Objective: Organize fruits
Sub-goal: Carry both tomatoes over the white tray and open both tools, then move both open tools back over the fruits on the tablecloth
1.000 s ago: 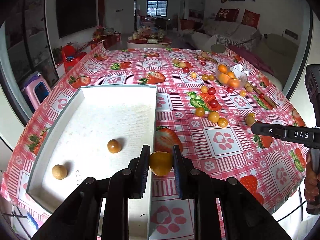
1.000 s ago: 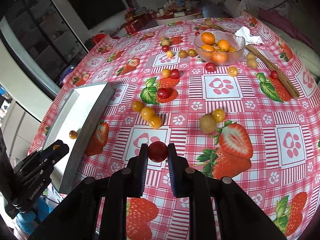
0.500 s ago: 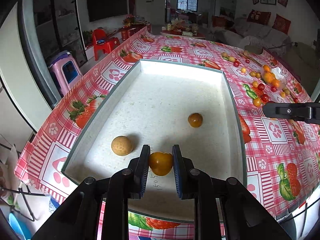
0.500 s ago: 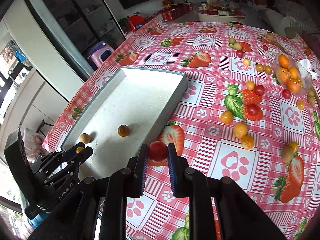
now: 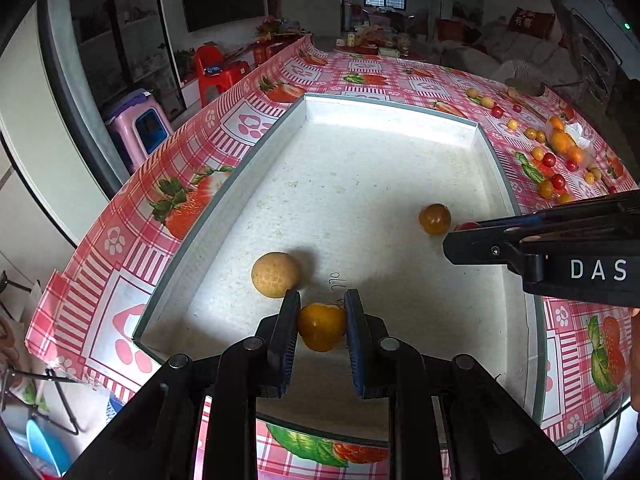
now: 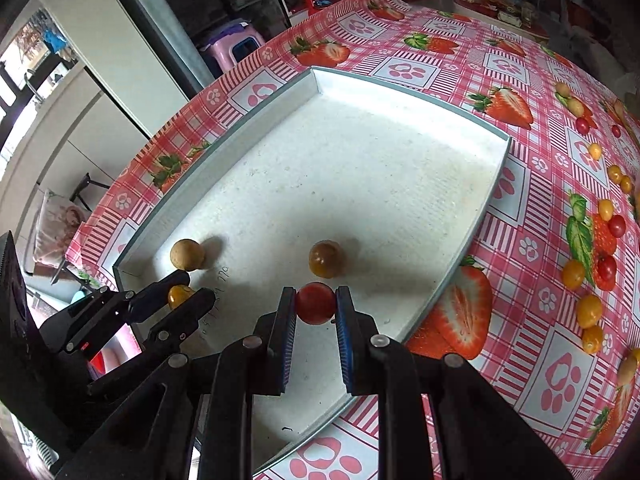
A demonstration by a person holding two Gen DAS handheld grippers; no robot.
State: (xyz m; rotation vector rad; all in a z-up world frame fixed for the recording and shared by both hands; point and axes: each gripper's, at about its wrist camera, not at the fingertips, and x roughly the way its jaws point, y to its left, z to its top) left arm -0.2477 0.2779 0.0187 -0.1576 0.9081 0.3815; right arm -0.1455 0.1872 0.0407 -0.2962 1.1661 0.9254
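Fruit fills both claws: my left gripper (image 5: 322, 330) is clamped on an orange tomato (image 5: 321, 327), my right gripper (image 6: 316, 306) on a red tomato (image 6: 315, 303), both low over the white tray's (image 5: 392, 109) near end. I should lower each, then part the fingers gently, clear of the tan longan (image 5: 276, 275) and amber tomato (image 5: 435, 219).

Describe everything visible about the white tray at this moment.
The white tray is a shallow rectangular box with low grey-edged walls and a rough, speckled white floor bearing handwritten marks near its front. It lies flat on the strawberry tablecloth. Inside rest a tan round fruit near one corner and an amber tomato mid-floor. Both tongs hang over it: the left tongs grip an orange tomato, the right tongs a red tomato.
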